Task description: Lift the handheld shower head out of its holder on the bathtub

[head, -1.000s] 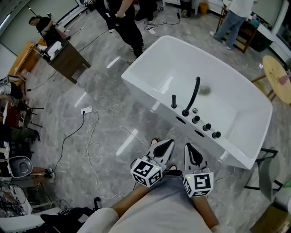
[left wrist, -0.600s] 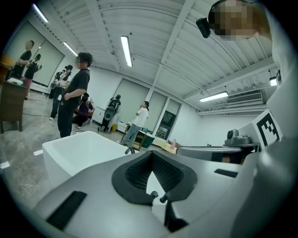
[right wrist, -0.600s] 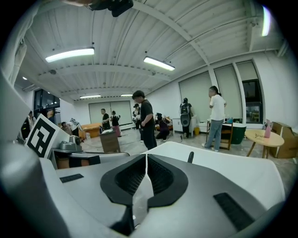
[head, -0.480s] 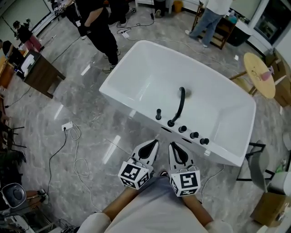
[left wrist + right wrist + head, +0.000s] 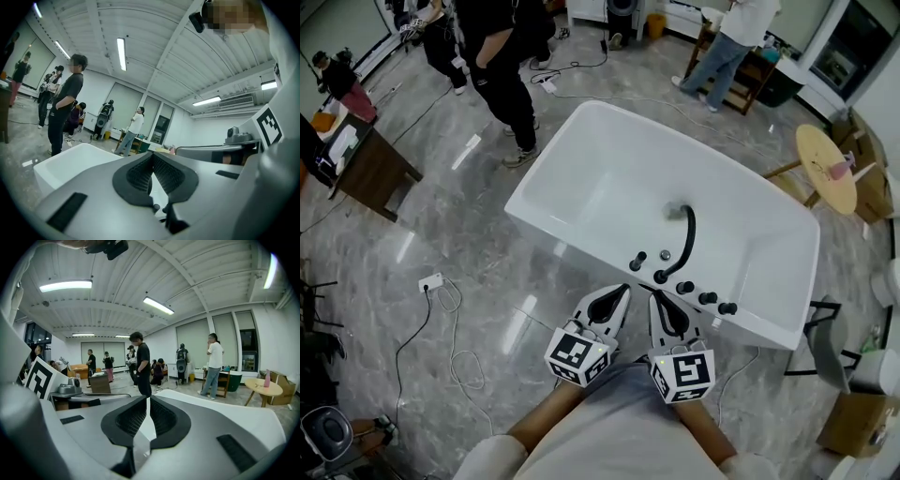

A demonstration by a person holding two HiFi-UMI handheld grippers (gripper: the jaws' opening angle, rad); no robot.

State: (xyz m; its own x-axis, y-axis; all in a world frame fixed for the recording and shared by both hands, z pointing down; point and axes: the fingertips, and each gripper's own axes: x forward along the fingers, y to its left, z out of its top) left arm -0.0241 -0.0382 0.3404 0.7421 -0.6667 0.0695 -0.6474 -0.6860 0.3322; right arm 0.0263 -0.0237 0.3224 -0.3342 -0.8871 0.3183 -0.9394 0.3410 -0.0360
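Nearest the person, just short of the near long rim of the bathtub (image 5: 581, 183), 2 grippers are held side by side above the grey marble floor (image 5: 487, 244), tips pointing at the tub. The left gripper (image 5: 621, 291) has its jaws pressed together with nothing between them; its own view shows the 2 ribbed black pads meeting. The right gripper (image 5: 657, 300) is likewise closed and empty, its pads meeting at the tips. Neither touches the tub.

On that near rim, just beyond the gripper tips, stands a row of black fittings. The handheld shower head (image 5: 637, 261) sits upright in its holder at the left end of the row, untouched. Just to its right the curved spout (image 5: 682, 239) arches over the basin, and 3 knobs (image 5: 707, 298) follow along the rim toward the tub's right end.

Left of the tub, a power strip (image 5: 431, 281) with a white cable lies on the floor, and further left stands a dark desk (image 5: 370, 169). Off the tub's right end is a black chair (image 5: 822, 345), and beyond that end a round wooden table (image 5: 827, 167). By the tub's far left corner stands a person in black (image 5: 502, 56). Past its far side, well apart, is a person in a white top and jeans (image 5: 722, 42).
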